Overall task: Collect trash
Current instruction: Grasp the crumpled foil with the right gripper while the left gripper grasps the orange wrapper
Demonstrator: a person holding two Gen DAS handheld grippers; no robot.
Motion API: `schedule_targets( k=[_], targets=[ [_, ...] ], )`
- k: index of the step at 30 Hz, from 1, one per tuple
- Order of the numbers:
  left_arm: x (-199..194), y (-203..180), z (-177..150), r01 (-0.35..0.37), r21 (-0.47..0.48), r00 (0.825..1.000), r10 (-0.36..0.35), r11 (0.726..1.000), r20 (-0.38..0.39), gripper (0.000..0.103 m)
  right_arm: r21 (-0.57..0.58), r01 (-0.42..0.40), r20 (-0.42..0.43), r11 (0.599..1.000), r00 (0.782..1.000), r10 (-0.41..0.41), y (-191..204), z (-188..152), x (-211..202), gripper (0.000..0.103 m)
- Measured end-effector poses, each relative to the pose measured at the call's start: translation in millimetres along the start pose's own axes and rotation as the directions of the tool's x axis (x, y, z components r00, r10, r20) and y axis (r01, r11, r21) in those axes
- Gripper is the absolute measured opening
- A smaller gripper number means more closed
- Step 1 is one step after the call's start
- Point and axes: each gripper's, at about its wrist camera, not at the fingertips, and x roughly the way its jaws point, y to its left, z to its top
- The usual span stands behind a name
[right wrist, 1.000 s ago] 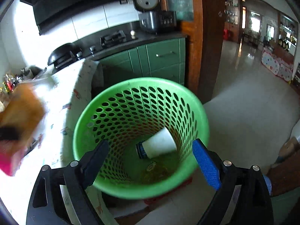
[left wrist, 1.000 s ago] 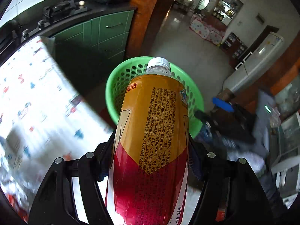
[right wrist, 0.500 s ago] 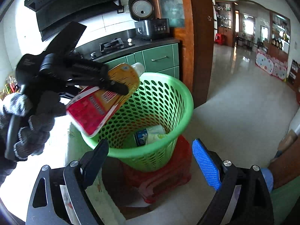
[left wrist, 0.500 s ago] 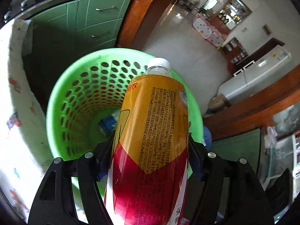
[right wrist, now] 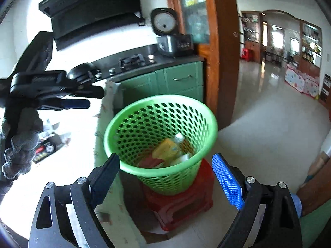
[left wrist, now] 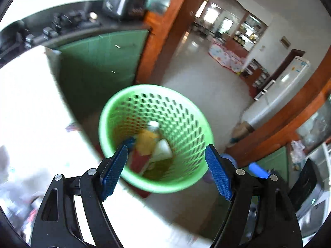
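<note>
The yellow-and-red drink bottle (left wrist: 145,142) (right wrist: 167,148) lies in the green perforated basket (left wrist: 155,87) (right wrist: 161,98), beside a white cup (left wrist: 163,150) (right wrist: 182,158). My left gripper (left wrist: 165,150) hangs above and short of the basket, its jaws opening with nothing between them. The right wrist view shows that left gripper (right wrist: 94,99) at the left over the table, held by a grey-gloved hand (right wrist: 18,150). My right gripper (right wrist: 165,159) is open and empty, aimed at the basket from the near side.
The basket stands on a red stool (right wrist: 186,198) at the corner of a table with a white patterned cloth (right wrist: 72,124). Dark wrappers (right wrist: 45,146) lie on that cloth. Green cabinets (right wrist: 182,78), a stove counter and a wooden door frame (right wrist: 225,62) stand behind.
The left gripper let go of the bottle, which now lies in the basket. Its jaws spread and it drew back toward the table. The right gripper backed away from the basket slightly.
</note>
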Motion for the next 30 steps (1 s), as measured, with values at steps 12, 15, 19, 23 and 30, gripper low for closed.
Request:
schedule_targets(
  k=[12,15,19,23,30],
  targets=[
    [-146.8,70.3,-80.1,-0.213,-0.061,0.962,0.220,0.975,0.164,0.077,-0.147,-0.252,-0.078,0.957,0.967,0.242,108.6,24.0,8.7,0.088],
    [-182.5,101.1,-97.4,-0.288,-0.124,0.933,0.307,0.950,0.188,0.077,-0.167,-0.325,-0.114,0.931,0.944,0.309,140.8,29.4,18.2,0.088],
    [-226.6,153.1,-123.0,-0.338,-0.277,0.897,0.397,0.899,0.193,0.077,-0.190,-0.403,-0.163,0.896,0.912,0.376,183.5,37.2,33.0,0.088],
    [-257.0,199.5,-149.1,-0.369,-0.402,0.873,0.460,0.838,0.159,0.077,-0.192,-0.477,-0.218,0.858,0.873,0.436,225.9,48.9,54.1,0.088],
    [-274.9,230.2,-184.0,-0.378,-0.493,0.861,0.493,0.783,0.123,0.077,-0.239,-0.516,-0.304,0.823,0.844,0.442,291.6,63.3,100.6,0.085]
  ],
)
